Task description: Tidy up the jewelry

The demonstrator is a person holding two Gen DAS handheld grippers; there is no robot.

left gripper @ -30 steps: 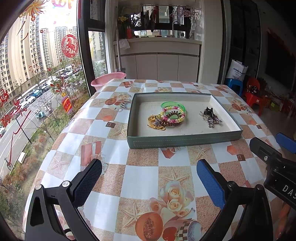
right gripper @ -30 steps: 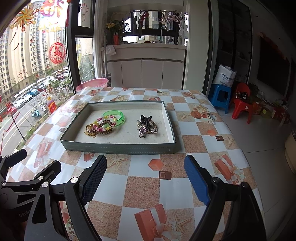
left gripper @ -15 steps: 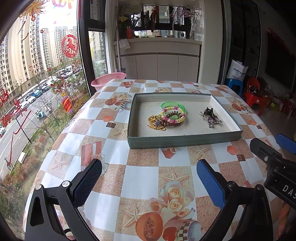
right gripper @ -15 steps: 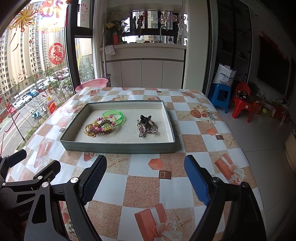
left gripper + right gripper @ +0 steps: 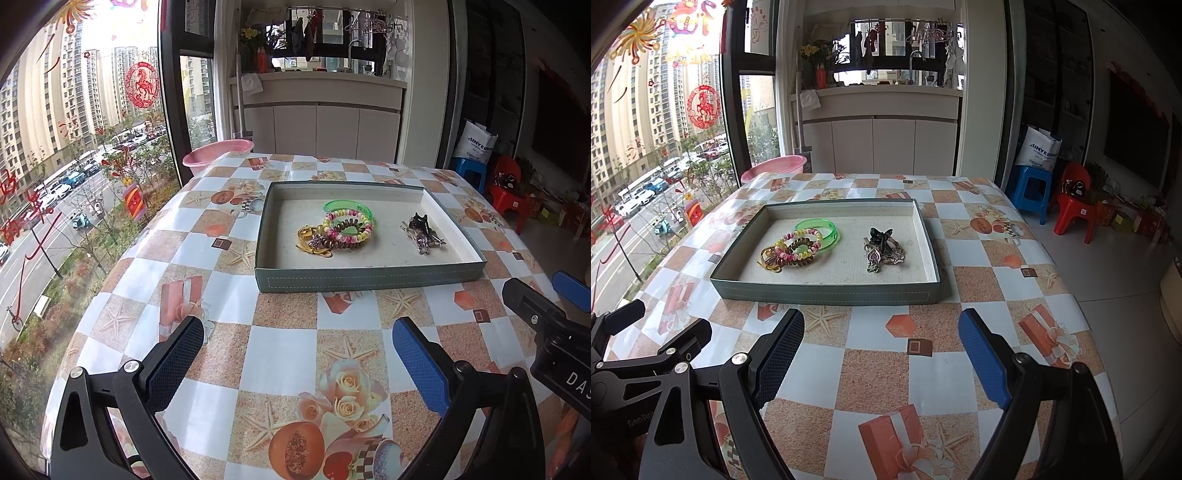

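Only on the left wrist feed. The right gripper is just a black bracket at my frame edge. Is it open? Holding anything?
Observer: Open. The right gripper has its fingers spread wide with nothing between them, over tablecloth short of the tray.
Operator: In the clip pile, which piece is nearest it?
Observer: A silver heart-shaped pendant at the pile's near end. The black bow clip is at the far end.

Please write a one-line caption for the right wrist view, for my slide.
Open right tool hovers before a shallow grey-green tray holding a translucent green bangle and a black bow hair clip.
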